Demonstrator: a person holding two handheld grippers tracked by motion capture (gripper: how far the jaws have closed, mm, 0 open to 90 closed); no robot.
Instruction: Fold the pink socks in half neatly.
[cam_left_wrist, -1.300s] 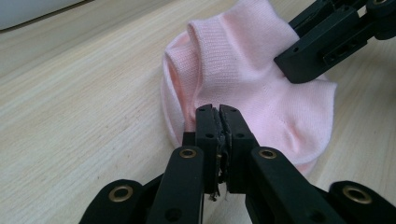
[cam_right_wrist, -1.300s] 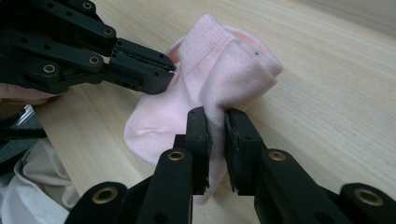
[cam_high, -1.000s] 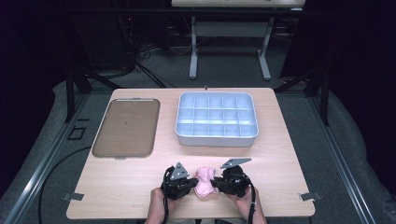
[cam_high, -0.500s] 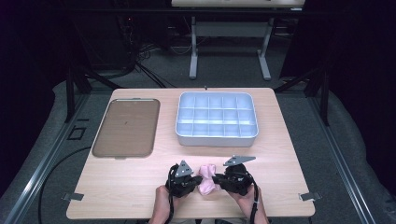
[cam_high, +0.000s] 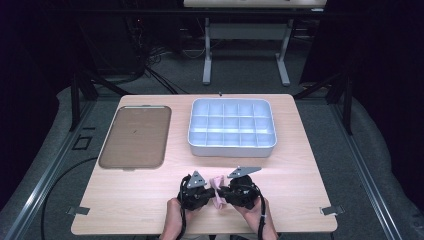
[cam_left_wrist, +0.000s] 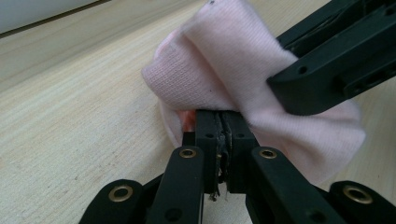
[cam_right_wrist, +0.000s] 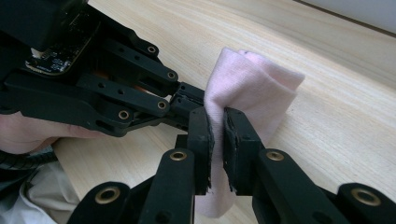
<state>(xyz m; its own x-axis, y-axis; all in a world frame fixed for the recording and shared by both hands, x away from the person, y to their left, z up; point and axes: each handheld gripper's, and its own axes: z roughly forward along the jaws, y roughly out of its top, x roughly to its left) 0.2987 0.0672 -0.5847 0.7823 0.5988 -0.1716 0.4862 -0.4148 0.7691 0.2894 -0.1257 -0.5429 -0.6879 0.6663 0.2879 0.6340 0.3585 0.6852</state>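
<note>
High view: both hands have drawn a little nearer the person's edge of the surface (cam_high: 150, 200) than a second ago, and the pink cloth (cam_high: 217, 190) has come along between them, now bunched tighter. The left tongs (cam_high: 210, 192) and the right tongs (cam_high: 225, 192) meet nose to nose on it. I judge this as folding or gathering the cloth in place, with neither grip given up. The compartment tray (cam_high: 232, 127) and the flat brown tray (cam_high: 134, 136) sit well apart from the work, farther up the surface.

Left gripper view: the left tongs (cam_left_wrist: 222, 126) are pressed together on a fold at the lower edge of the pink cloth (cam_left_wrist: 219, 60), a sliver of fabric caught between the pads. The cloth rises beyond them in a puffed loop just above the wood. The right tongs (cam_left_wrist: 280, 95) come in from the upper right and bite the same bundle.

Right gripper view: the right tongs (cam_right_wrist: 215, 126) pinch a vertical pleat of the pink cloth (cam_right_wrist: 252, 88), which hangs out below the pads as well as standing above them. The left tongs (cam_right_wrist: 189, 100) reach in from the left, touching the cloth's near side.
</note>
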